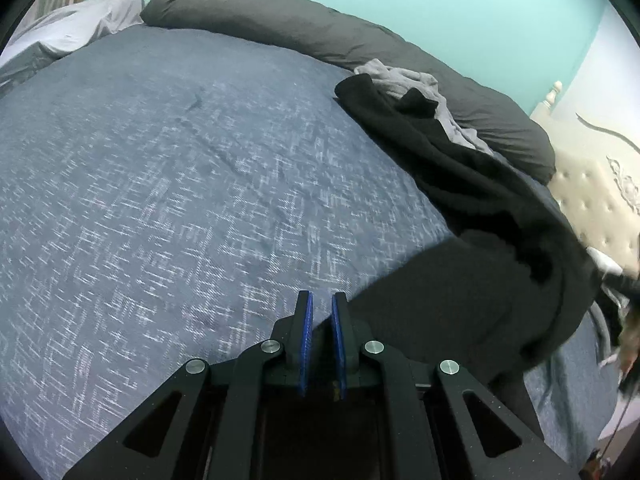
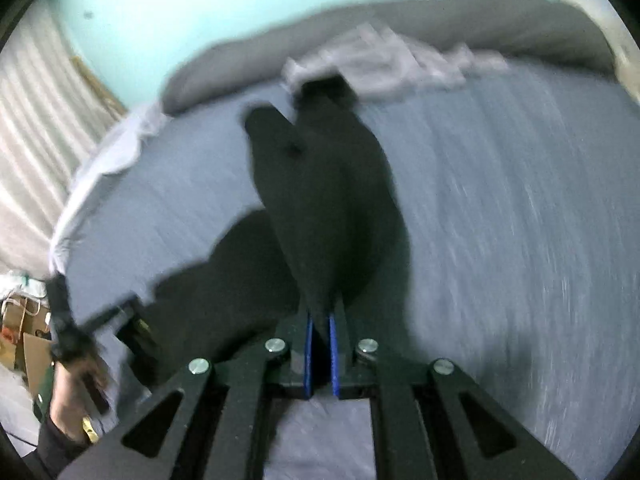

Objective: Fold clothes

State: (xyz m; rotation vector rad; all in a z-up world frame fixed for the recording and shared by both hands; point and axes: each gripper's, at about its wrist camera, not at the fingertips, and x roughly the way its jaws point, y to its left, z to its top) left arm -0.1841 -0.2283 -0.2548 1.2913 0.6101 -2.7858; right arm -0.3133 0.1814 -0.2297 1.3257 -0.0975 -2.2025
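A black garment [image 1: 460, 200] lies across the right side of the blue bed cover [image 1: 160, 160], and its near edge reaches just past my left gripper's right finger. My left gripper [image 1: 322, 296] hovers over the cover with its blue pads a narrow gap apart and nothing between them. In the blurred right wrist view, my right gripper [image 2: 320, 312] is shut on the black garment [image 2: 328, 200], which stretches away from the pads toward the far side of the bed. The left gripper [image 2: 124, 312] shows as a dark blur by the garment's left edge.
A crumpled light grey garment [image 1: 404, 76] lies beyond the black one, against a long dark grey rolled duvet [image 1: 260, 16] by the teal wall. A cream tufted headboard [image 1: 592, 188] stands at the right. A person's hand [image 2: 68, 400] and cardboard boxes [image 2: 24, 320] are at the bed's left side.
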